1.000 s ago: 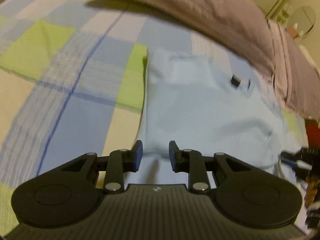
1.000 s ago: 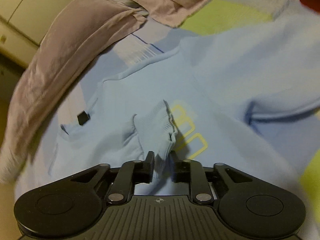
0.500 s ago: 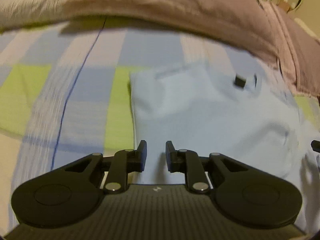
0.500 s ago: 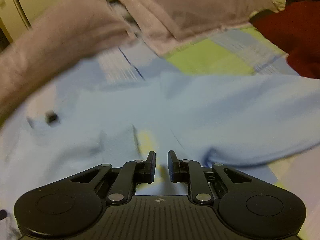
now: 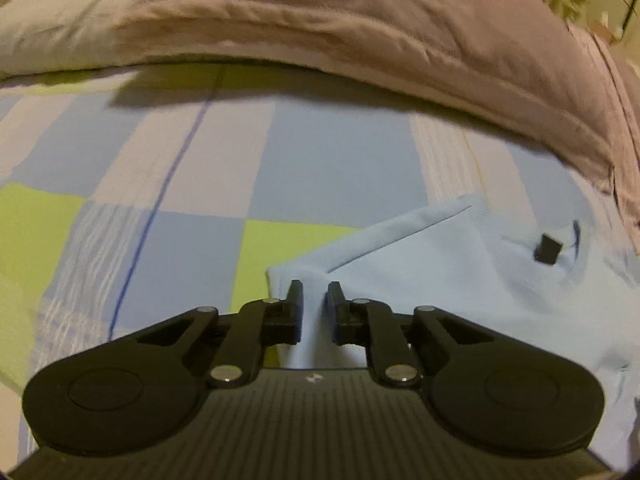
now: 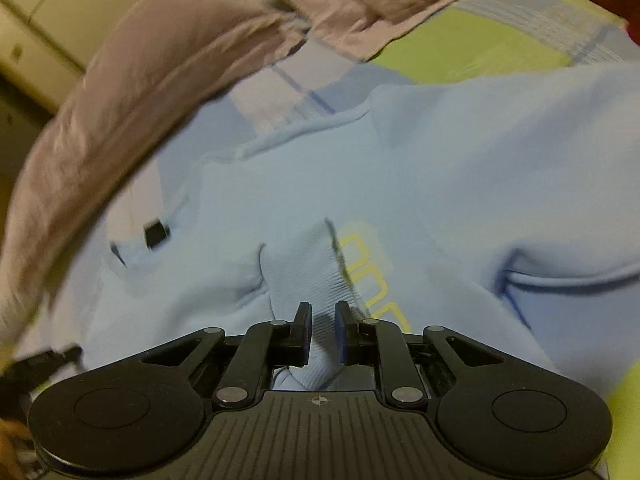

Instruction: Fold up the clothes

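Both grippers now seem to pinch the pale blue cotton sweatshirt (image 6: 440,168): left gripper (image 5: 314,304) newly closed on its edge, right gripper (image 6: 321,328) again holding the ribbed cuff (image 6: 304,272), readying a fold.

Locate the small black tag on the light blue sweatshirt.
The black tag sits at the sweatshirt neckline: right of centre in the left wrist view, left of the yellow print in the right wrist view.
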`<state>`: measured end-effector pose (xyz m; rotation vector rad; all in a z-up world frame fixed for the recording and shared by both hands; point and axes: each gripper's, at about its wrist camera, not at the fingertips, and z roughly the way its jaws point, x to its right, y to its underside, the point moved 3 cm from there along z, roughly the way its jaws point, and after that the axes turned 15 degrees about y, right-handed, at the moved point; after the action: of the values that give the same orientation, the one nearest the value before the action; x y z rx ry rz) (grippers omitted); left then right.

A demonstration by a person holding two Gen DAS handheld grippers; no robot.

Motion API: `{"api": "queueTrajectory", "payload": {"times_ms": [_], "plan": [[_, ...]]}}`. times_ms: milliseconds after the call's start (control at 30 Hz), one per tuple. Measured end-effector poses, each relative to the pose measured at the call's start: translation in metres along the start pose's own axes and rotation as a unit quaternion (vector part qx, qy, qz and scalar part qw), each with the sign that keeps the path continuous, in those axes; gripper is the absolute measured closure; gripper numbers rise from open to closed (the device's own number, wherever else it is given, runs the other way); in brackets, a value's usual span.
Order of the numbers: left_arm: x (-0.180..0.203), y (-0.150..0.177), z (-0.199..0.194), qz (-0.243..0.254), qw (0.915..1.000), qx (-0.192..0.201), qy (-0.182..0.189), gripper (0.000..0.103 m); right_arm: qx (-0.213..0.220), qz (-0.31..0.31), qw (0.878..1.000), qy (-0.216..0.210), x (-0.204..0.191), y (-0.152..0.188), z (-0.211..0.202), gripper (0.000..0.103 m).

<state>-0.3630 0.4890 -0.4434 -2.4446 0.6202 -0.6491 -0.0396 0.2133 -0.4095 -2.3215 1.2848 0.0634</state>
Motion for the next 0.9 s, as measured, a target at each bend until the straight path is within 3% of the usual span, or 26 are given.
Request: {"api": "queueTrajectory", "payload": {"times_ms": [67,133,200,333,400,433,467,533,700,800,900], "plan": [[0.006,0.011,-0.009,0.001,1.0,-0.004,0.008,0.089,0.003,-0.004,1.0,-0.008,0.011,0.001,-0.01,0.087],[0.016,0.042,-0.02,0.002,0.9992,-0.034,0.022,0.089,-0.012,-0.016,1.0,0.002,0.024,0.007,-0.015,0.087],[0.022,0.073,-0.03,-0.011,0.9974,-0.07,0.009,0.089,-0.027,-0.018,0.999,0.001,0.042,0.015,-0.021,0.087],[0.025,0.106,-0.062,-0.072,0.9942,-0.079,-0.008,0.088,-0.039,0.033,0.999,-0.006,0.093,0.009,-0.044,0.087],[0.027,0.114,-0.074,-0.11,0.9908,-0.078,-0.008,0.088,-0.03,0.088,0.996,-0.009,0.134,-0.001,-0.059,0.072],[0.028,0.116,-0.079,-0.13,0.9887,-0.075,-0.006,0.088,-0.025,0.121,0.992,-0.004,0.156,-0.007,-0.064,0.046],[0.03,0.118,-0.084,-0.145,0.9868,-0.071,-0.003,0.088,-0.015,0.16,0.987,0.003,0.181,-0.012,-0.069,0.038],[0.038,0.114,-0.085,-0.16,0.9851,-0.063,0.01,0.087,0.009,0.239,0.971,0.005,0.231,-0.023,-0.077,0.038],[0.066,0.106,-0.073,-0.18,0.9813,-0.05,0.045,0.086,0.065,0.403,0.913,-0.007,0.33,-0.038,-0.079,0.039],[0.078,0.104,-0.063,-0.192,0.9782,-0.046,0.065,0.086,0.078,0.453,0.888,-0.023,0.36,-0.04,-0.071,0.053],[0.084,0.106,-0.057,-0.221,0.9711,-0.041,0.081,0.086,0.084,0.472,0.877,-0.04,0.371,-0.039,-0.063,0.06]]}}
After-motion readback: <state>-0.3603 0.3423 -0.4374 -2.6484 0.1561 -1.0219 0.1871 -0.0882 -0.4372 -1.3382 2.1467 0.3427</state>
